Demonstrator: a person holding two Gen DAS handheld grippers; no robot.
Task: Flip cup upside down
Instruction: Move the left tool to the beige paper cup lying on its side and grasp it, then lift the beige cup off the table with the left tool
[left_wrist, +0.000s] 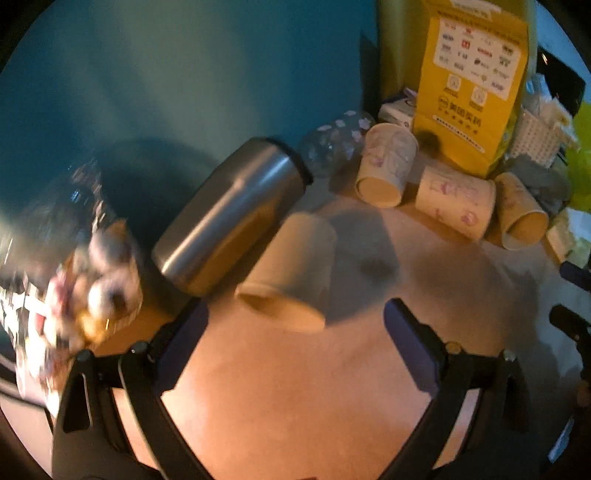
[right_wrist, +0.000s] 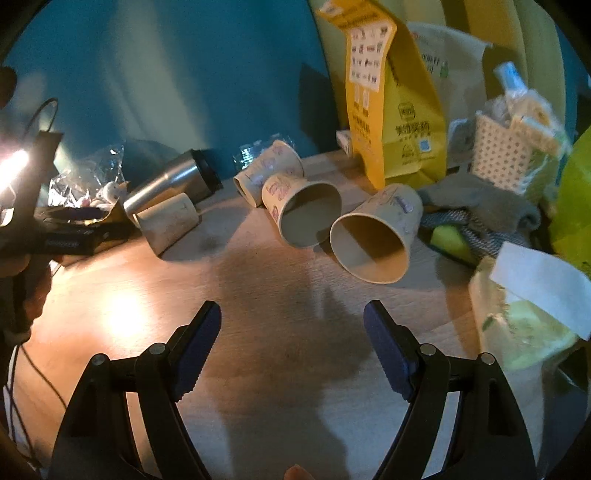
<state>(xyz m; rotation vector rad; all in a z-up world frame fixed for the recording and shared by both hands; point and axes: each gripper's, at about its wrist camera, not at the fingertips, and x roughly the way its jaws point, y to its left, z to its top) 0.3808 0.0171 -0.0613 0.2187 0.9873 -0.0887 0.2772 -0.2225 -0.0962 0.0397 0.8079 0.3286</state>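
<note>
Several paper cups lie on their sides on the wooden table (right_wrist: 258, 295). A plain cream cup (left_wrist: 291, 269) lies just ahead of my open, empty left gripper (left_wrist: 295, 325), its mouth toward the camera; it also shows in the right wrist view (right_wrist: 168, 221). A steel tumbler (left_wrist: 232, 214) lies beside it on the left. Three printed cups lie further right: one (right_wrist: 308, 212), one (right_wrist: 376, 240) and one behind (right_wrist: 269, 170). My right gripper (right_wrist: 291, 325) is open and empty, short of the two nearer printed cups.
A yellow paper bag (right_wrist: 391, 122) stands at the back against the teal wall. A white perforated basket (right_wrist: 506, 151), grey cloth (right_wrist: 480, 206) and green packets crowd the right. Foil wrappers and sweets (left_wrist: 92, 266) lie left. A lamp (right_wrist: 14, 170) glows far left.
</note>
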